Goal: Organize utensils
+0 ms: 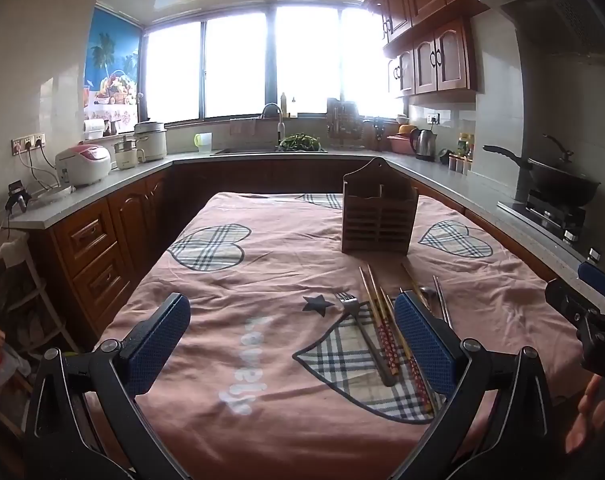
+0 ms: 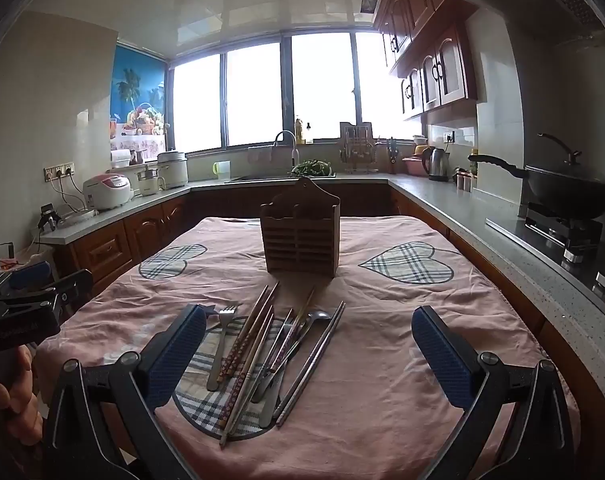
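Utensils: a loose pile (image 2: pixel 262 360) was seen on the table's near half, toward the near edge, lying on a plaid heart patch of the cloth.
Pile contents: a fork (image 2: pixel 221 340) lay at its left; patterned chopsticks (image 2: pixel 238 352), a spoon (image 2: pixel 316 316) and metal chopsticks (image 2: pixel 314 356) were fanned out to the fork's right, several crossing one another.
Holder: a slatted wooden holder (image 2: pixel 300 234) stood upright past the pile, toward the table's far edge, apart from the utensils; no utensil could be seen in it.
Table: it was covered by a pink cloth (image 2: pixel 382 360) with plaid hearts.
Left claw: the left gripper (image 1: pixel 292 344) was held wide and empty above the near edge, left of the pile.
Right claw: the right gripper (image 2: pixel 308 356) was held wide and empty, with the pile's right part showing between its fingers, none touched.
Step in hand: judged as the very start, nothing sorted yet, an approach toward the first pick.
Next move: one piece at the pile's edge would have to be singled out, gripped along its handle, and lifted clear of its crossed neighbours.
Risk: thin, flat metal on soft cloth was judged likely to slip or drag fabric.
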{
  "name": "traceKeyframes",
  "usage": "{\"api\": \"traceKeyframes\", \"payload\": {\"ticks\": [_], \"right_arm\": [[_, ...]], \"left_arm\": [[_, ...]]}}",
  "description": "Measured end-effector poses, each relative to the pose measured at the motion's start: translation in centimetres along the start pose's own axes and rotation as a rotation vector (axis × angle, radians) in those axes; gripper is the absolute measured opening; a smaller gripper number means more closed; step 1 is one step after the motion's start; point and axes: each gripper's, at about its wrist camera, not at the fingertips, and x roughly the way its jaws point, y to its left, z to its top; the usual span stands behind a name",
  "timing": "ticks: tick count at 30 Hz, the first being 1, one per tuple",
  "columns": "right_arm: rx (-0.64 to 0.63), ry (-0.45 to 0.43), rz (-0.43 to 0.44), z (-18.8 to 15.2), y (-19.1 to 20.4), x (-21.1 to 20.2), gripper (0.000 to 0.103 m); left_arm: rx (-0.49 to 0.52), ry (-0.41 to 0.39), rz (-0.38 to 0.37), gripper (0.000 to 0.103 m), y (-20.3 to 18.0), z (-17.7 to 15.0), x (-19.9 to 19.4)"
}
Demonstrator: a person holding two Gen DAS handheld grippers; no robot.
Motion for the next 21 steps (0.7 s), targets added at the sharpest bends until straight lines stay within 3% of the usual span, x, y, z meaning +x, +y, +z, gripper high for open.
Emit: {"api": "traceKeyframes", "payload": {"ticks": [21], "right_arm": [[-0.014, 0.005, -0.001, -0.13, 0.26, 0.15, 0.103]], "left_arm": [[-0.002, -0.006, 0.002, 0.103, 0.16, 0.04, -0.05]]}}
